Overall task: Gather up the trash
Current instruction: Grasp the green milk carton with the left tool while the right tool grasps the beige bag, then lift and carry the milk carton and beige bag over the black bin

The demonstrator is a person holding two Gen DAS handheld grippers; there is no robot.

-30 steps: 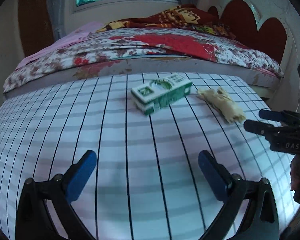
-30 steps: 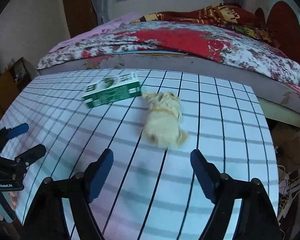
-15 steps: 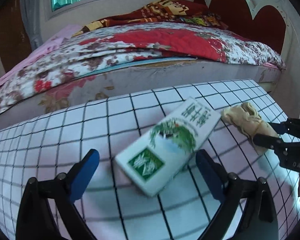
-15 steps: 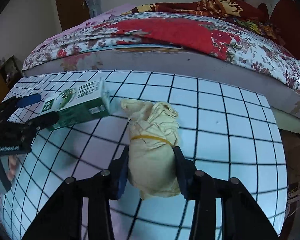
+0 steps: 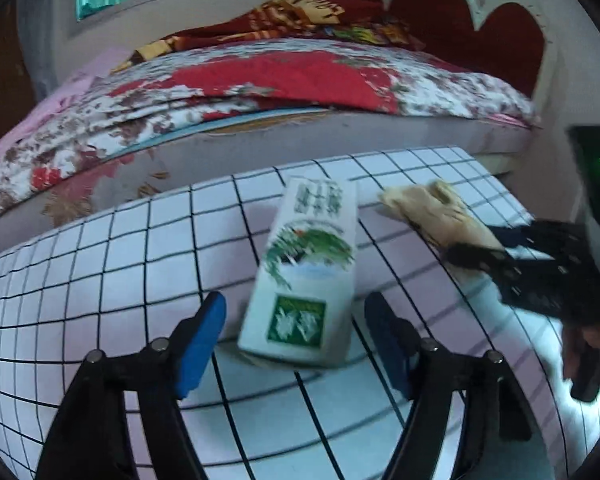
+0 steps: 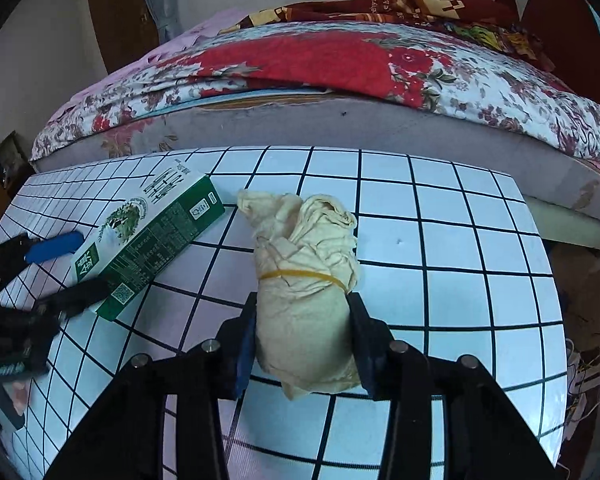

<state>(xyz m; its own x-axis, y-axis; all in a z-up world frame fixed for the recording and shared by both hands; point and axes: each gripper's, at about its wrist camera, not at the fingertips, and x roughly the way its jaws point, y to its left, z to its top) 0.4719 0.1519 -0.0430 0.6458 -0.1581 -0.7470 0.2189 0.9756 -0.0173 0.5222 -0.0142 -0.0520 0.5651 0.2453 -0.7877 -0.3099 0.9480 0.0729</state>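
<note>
A green and white carton (image 5: pixel 306 272) lies on the checked table (image 5: pixel 120 264). My left gripper (image 5: pixel 296 324) is open, its blue pads on either side of the carton's near end, apart from it. A cream paper bundle (image 6: pixel 306 280) tied with a rubber band lies to the carton's right. My right gripper (image 6: pixel 304 334) is shut on the bundle's near half. The carton (image 6: pixel 148 236) and left gripper (image 6: pixel 60 264) show at the left of the right wrist view. The bundle (image 5: pixel 432 212) and right gripper (image 5: pixel 496 246) show at the right of the left wrist view.
A bed (image 6: pixel 340 80) with a red floral quilt runs along the table's far edge. A red headboard (image 5: pixel 480 36) stands at the right. The table's right edge (image 6: pixel 548 280) drops to a cluttered floor. A wooden cabinet (image 6: pixel 4 168) stands far left.
My left gripper has moved forward until its pads flank the carton, and narrowed. My right gripper has closed on the paper bundle.
</note>
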